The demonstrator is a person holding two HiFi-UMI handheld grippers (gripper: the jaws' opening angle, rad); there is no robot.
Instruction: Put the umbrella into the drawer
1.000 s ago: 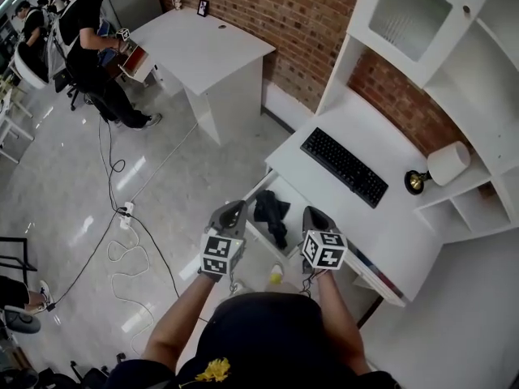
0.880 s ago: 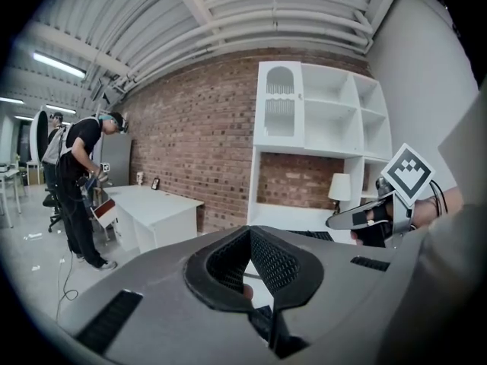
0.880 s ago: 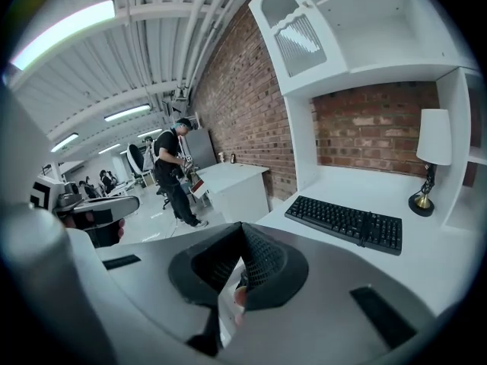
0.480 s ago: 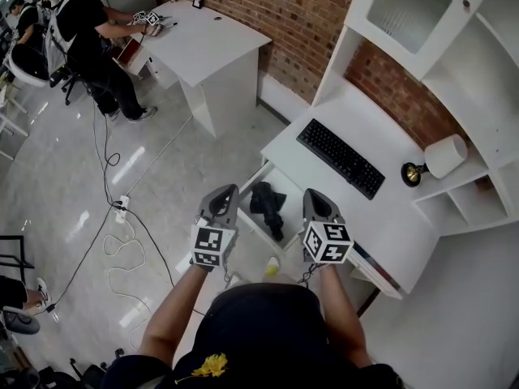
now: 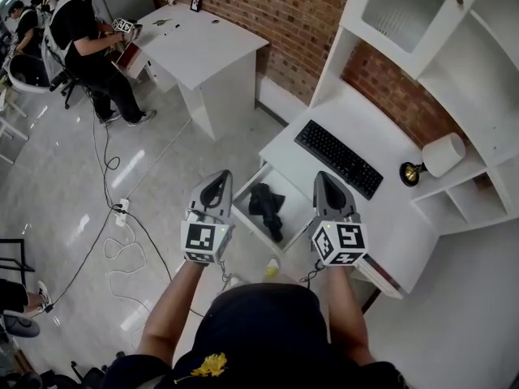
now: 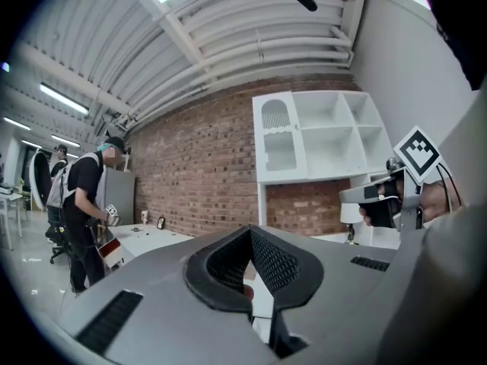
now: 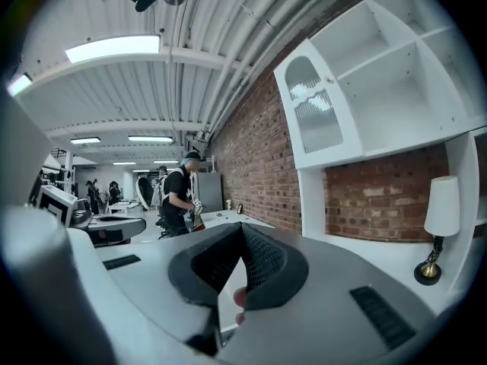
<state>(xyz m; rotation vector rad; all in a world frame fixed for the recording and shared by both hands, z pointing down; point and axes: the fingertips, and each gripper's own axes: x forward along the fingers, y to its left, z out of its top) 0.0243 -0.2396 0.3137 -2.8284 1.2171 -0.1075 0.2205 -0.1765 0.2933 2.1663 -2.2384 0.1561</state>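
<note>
While the folded black umbrella (image 5: 268,208) lies in the open drawer (image 5: 302,211) at frame centre, the left hand-held gripper (image 5: 216,181) and right hand-held gripper (image 5: 325,183) hover pressed together, empty. The umbrella seems light, soft outside, stiff inside; best pinched mid-bundle.

My left gripper (image 5: 217,178) and right gripper (image 5: 325,178), both grey, their cubes (image 5: 203,241) patterned in black-and-white squares. At twelve o'clock, a black umbrella (image 5: 268,205) against the white drawer (image 5: 300,209). At one, a black keyboard (image 5: 339,159) on the white desk (image 5: 397,217). Two o'clock, a white lamp (image 5: 444,154). Red-brown brick wall (image 5: 268,14) above. Pale glossy grey floor (image 5: 65,201) at nine.
</note>
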